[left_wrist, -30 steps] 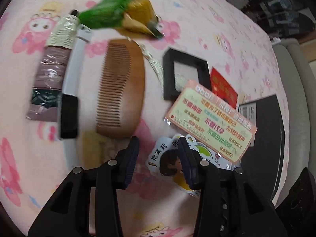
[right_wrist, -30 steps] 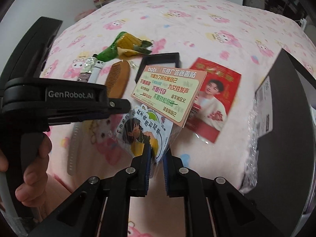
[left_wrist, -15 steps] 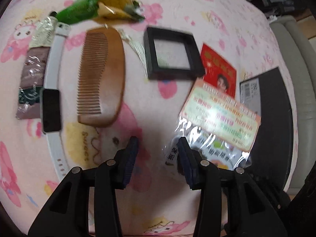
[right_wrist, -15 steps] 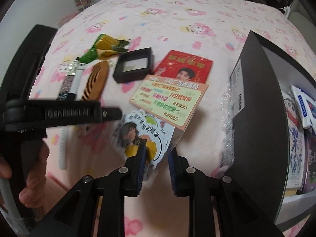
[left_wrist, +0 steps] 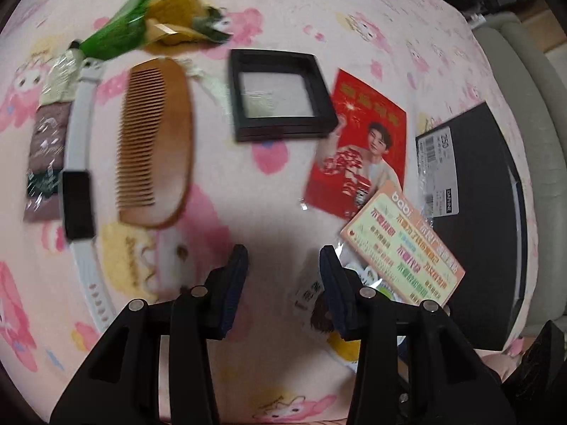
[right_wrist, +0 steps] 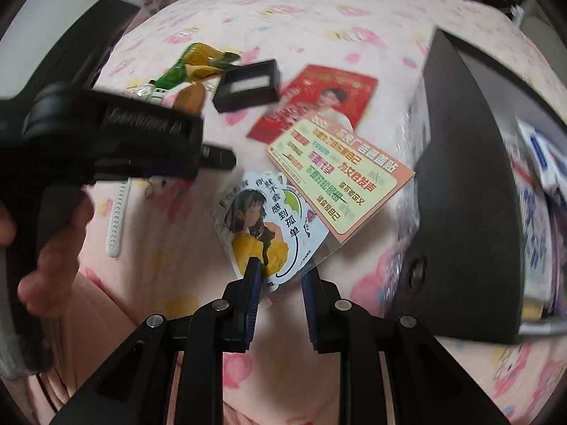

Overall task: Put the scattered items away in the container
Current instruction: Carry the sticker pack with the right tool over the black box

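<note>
My right gripper [right_wrist: 281, 265] is shut on the lower edge of a clear sticker pack [right_wrist: 283, 212] with a cartoon girl sticker and an orange-rimmed label card, held above the pink bedspread beside the black box [right_wrist: 467, 177]. The same sticker pack [left_wrist: 400, 251] shows right of my left gripper [left_wrist: 283, 251], which is open and empty over the bed. Ahead of it lie a wooden comb [left_wrist: 156, 141], a black square frame case [left_wrist: 280, 95], a red photo card [left_wrist: 361, 148], a green-yellow snack packet [left_wrist: 159, 28], a white wristband watch [left_wrist: 79, 177] and a brown sachet [left_wrist: 48, 134].
The black box [left_wrist: 489, 177] sits at the bed's right edge, and printed packets [right_wrist: 542, 212] lie inside it. In the right wrist view a hand [right_wrist: 53, 258] holds the left gripper's body [right_wrist: 106, 141], hiding part of the comb [right_wrist: 189, 101]. A grey sofa [left_wrist: 524, 88] stands beyond the bed.
My right gripper has carried the sticker pack rightward off the bed, close to the box's side. The left gripper has drawn back, so the comb and frame case look farther away.
</note>
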{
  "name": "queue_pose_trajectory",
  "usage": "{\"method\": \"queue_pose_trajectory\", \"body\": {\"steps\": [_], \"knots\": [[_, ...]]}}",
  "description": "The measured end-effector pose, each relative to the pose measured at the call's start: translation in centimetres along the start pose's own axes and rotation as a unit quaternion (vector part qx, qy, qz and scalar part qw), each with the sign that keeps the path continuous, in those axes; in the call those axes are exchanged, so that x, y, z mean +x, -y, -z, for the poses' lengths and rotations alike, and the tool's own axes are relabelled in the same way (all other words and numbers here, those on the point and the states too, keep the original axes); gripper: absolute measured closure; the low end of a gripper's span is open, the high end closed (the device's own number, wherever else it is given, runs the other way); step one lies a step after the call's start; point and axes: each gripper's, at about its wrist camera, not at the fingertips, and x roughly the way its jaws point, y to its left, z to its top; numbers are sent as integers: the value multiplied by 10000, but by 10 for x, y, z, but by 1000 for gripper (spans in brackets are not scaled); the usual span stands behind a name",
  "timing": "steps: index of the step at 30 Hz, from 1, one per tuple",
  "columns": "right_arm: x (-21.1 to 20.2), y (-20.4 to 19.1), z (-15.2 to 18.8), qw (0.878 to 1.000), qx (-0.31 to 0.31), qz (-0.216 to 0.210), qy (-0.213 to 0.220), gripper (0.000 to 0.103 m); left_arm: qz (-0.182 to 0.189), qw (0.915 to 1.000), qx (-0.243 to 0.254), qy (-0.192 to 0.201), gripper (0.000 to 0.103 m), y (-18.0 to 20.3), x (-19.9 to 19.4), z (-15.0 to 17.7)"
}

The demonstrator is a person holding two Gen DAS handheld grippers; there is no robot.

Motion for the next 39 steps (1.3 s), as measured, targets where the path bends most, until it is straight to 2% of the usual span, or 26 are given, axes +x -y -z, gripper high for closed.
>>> {"method": "queue_pose_trajectory", "body": {"steps": [3,5,9,11,13,16,21,26,28,30,33,36,39], "knots": [[1,6,11,9998,171,-43,-108,83,-61,9987,421,-272,61,18,12,7],[2,11,18,9994,285,-72,-180,83,88,9968,619,-502,61,24,13,17],[-18,20,34,9998,189,23,-64,83,673,9904,717,-969,58,29,7,43],[-23,32,43,9993,337,14,-134,83,855,9871,772,-1113,58,33,4,57],[-29,42,48,9987,477,58,-146,83,854,9875,766,-1078,58,34,-1,65],[-42,50,50,9985,538,65,17,83,609,9944,590,-634,58,27,-14,62],[-47,45,44,9997,53,186,129,83,235,9988,-23,-420,58,6,-12,44],[-18,55,37,9995,319,44,-76,83,503,9977,111,-435,60,5,-13,43],[-10,57,36,9986,481,-158,-118,83,478,9978,227,-403,71,5,-17,45],[-5,58,36,9974,621,-339,-125,83,431,9981,294,-338,71,3,-22,46],[-2,57,35,9977,606,-275,-130,83,464,9975,231,-475,71,-3,-22,48],[-5,53,37,9978,561,-314,-135,83,733,9939,165,-803,70,-11,-24,54],[-19,40,45,9991,236,-308,-179,83,817,9934,115,-792,69,-20,-37,61]]}}
